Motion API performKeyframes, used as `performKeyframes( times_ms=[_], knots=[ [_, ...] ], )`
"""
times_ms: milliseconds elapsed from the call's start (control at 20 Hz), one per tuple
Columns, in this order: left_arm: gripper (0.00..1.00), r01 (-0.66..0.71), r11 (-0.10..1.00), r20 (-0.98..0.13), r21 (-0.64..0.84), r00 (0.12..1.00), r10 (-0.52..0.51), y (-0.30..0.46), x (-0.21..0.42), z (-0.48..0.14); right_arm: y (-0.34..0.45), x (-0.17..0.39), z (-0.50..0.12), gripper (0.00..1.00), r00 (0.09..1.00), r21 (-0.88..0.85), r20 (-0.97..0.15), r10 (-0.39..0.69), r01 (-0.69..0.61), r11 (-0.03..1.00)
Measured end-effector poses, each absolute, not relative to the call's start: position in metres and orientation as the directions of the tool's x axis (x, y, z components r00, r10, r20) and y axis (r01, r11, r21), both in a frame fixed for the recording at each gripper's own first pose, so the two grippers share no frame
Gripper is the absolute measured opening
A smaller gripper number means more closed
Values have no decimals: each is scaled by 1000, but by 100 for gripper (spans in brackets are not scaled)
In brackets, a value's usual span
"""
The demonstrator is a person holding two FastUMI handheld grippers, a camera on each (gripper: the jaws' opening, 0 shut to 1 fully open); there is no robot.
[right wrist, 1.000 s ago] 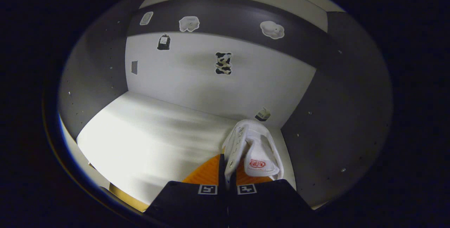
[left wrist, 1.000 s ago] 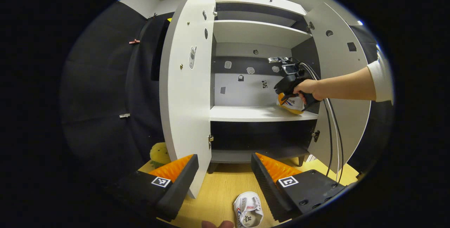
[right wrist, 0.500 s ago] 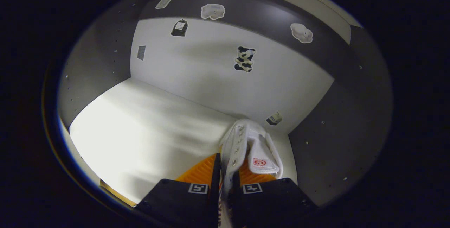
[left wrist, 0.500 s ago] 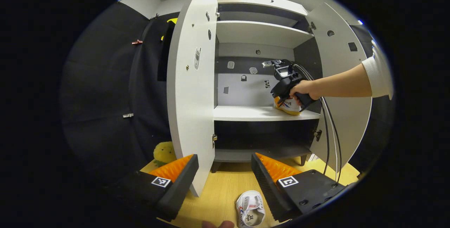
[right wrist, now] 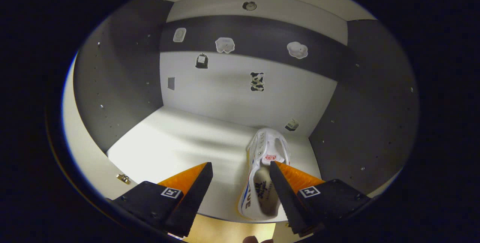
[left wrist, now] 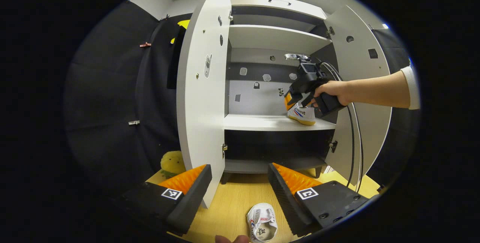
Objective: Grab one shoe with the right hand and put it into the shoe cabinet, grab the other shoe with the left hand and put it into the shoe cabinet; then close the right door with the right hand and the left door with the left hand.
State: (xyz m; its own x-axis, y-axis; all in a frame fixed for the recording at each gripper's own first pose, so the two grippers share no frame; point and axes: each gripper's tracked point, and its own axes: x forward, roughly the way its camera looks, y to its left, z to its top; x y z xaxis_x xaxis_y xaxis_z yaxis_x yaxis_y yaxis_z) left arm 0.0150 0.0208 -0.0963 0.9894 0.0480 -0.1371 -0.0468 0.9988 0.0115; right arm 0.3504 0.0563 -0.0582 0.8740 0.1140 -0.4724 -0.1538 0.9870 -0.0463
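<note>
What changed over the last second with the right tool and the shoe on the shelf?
The right tool opened and let go of the first shoe, which now rests on the middle shelf, and it has drawn back slightly. The left tool stays open above the second shoe on the floor; both doors remain open.

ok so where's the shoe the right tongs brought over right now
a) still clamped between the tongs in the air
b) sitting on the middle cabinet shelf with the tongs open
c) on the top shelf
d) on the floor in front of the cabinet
b: in the right gripper view the shoe rests on the middle shelf at its right end, and the right tongs stand spread apart, no longer pinching it.
</note>
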Motion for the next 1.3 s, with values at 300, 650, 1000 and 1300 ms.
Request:
performKeyframes(
  times_ms=[300,650,1000,1300],
  knots=[
    [95,-36,999,-152,-23,988,32,23,11,-104,65,271,-16,98,926,28,-337,167,-167,985],
    [95,-12,998,-192,-62,981,0,24,-5,-152,65,145,1,98,959,117,-191,209,-189,975],
    [95,80,997,-354,-21,932,-82,1,-31,-261,37,65,17,98,985,157,-81,151,-137,978],
    [95,148,988,-495,45,862,-106,-12,-28,-350,3,45,35,98,993,121,-45,107,-101,988]
  ],
)
